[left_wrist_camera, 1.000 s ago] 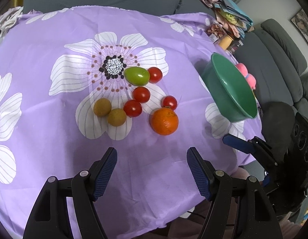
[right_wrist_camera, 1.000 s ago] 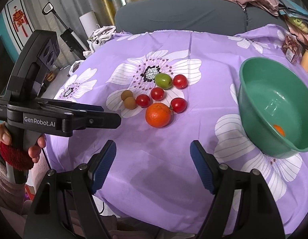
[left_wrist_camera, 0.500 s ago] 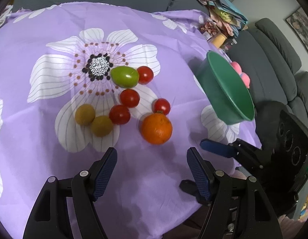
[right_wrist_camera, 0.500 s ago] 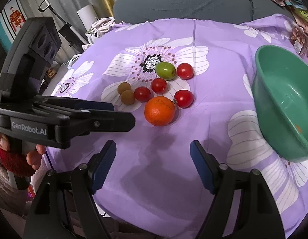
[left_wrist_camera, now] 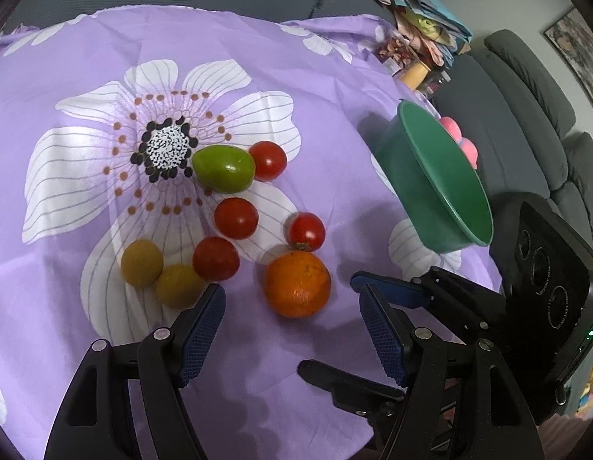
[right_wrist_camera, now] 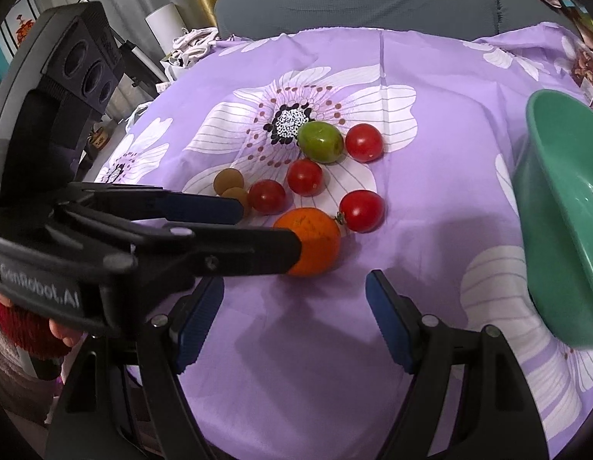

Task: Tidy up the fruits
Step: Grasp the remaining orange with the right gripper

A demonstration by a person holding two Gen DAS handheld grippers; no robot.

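Both the left gripper and right gripper hang agape, empty. The round, dimpled orange sits low-centre on the purple flowered cloth; firm, fairly heavy, likely to roll, so best pinched across its middle.

Black grippers, blue ribbed pads, red cuff

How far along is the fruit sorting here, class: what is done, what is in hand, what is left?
Little looks done: the orange, the green fruit, four red tomatoes and two brown fruits all lie on the purple cloth, outside the green bowl. In hand: nothing; the left gripper and right gripper are open, empty, near the orange. Left: every fruit in view.
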